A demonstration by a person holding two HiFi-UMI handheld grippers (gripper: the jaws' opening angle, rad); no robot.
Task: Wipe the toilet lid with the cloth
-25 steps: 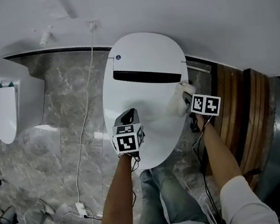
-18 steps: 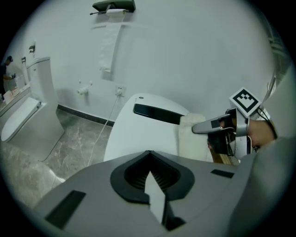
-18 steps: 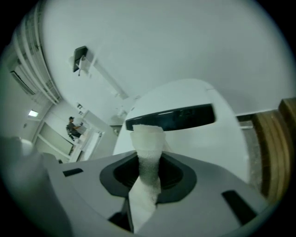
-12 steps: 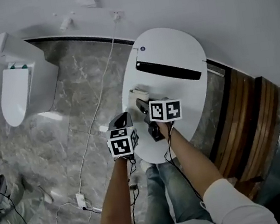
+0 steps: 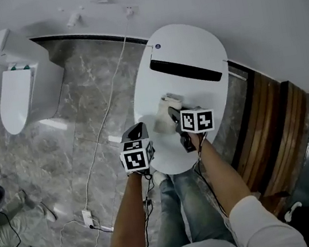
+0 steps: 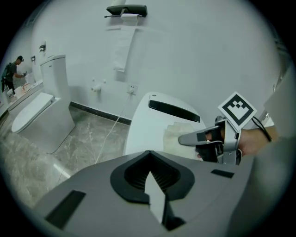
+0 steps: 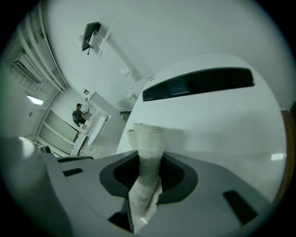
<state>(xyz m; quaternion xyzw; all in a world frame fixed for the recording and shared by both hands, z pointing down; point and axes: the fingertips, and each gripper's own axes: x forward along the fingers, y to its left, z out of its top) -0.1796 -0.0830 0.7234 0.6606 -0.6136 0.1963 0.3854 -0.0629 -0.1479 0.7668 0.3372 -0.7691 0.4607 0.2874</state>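
Note:
The white oval toilet lid [image 5: 186, 51] lies shut below me, with a dark slot across its far part. A pale folded cloth [image 5: 163, 114] rests on the lid's left middle, and my right gripper [image 5: 172, 115] is shut on it. In the right gripper view the cloth [image 7: 147, 148] stands pinched between the jaws against the lid [image 7: 222, 120]. My left gripper [image 5: 137, 132] hangs shut and empty over the lid's near left edge. Its view shows the lid [image 6: 145, 125], the cloth [image 6: 176, 136] and the right gripper [image 6: 184, 139] ahead to the right.
A second toilet [image 5: 15, 89] stands at the far left on the grey marble floor. A white cable [image 5: 107, 116] runs from the wall socket across the floor. Wooden slats [image 5: 266, 131] flank the lid's right side. My legs [image 5: 180, 209] stand just before the lid.
My right gripper has dragged the cloth from the lid's right edge across to its left part. The left gripper has shifted to the lid's near left edge.

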